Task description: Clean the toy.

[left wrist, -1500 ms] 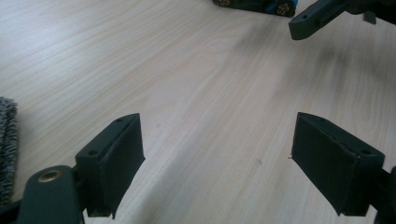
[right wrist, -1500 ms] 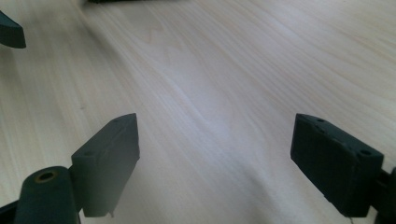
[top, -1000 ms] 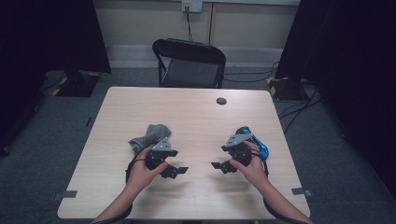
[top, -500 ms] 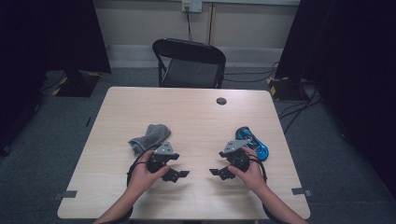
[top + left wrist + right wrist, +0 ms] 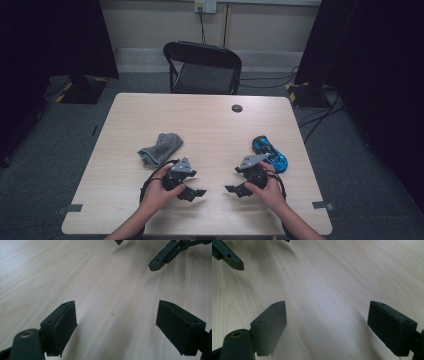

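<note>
My left gripper (image 5: 195, 192) and right gripper (image 5: 231, 190) rest low over the near middle of the light wooden table (image 5: 210, 125), their tips pointing at each other a short gap apart. Both are open. In the left gripper view the left gripper (image 5: 117, 315) has bare wood between its jaws, and one fingertip (image 5: 160, 260) of the right gripper shows at top right. The right gripper (image 5: 327, 315) likewise holds nothing. A crumpled grey cloth (image 5: 160, 148) lies just beyond my left hand. A blue toy car (image 5: 270, 152) sits just beyond my right hand.
A small black disc (image 5: 237, 108) is set in the table's far middle. A black folding chair (image 5: 202, 67) stands behind the far edge. Cables run across the floor at the right (image 5: 320, 112).
Both hands have drawn back a little toward the near edge, so the blue car is less covered by the right hand. The jaws stay as wide as before.
</note>
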Available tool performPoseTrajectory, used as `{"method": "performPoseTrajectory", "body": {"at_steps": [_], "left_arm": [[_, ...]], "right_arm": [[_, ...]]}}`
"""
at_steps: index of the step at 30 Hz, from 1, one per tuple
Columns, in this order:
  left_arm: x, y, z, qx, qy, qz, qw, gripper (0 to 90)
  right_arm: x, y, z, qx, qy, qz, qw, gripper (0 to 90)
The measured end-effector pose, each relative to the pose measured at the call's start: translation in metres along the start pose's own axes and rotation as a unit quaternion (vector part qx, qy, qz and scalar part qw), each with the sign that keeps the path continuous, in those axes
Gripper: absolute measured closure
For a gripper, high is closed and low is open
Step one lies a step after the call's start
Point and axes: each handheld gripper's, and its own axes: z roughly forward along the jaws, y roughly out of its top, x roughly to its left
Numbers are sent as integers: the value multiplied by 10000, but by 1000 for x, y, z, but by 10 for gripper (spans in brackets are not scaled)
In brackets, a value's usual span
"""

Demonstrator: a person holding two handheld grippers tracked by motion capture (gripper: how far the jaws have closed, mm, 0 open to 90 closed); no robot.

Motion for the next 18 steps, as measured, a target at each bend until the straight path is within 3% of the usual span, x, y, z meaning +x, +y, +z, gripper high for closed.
{"method": "performPoseTrajectory", "body": {"at_steps": [5, 11, 18], "left_arm": [[-1, -2, 4, 78, -8, 30, 10000, 163], [-3, -6, 8, 240, 42, 177, 9995, 167], [-3, -10, 11, 120, 90, 462, 9988, 159]], "right_arm": [[2, -3, 3, 59, -3, -57, 10000, 156], [6, -8, 6, 77, -119, -299, 9995, 153], [9, -14, 7, -127, -178, -367, 9991, 145]]}}
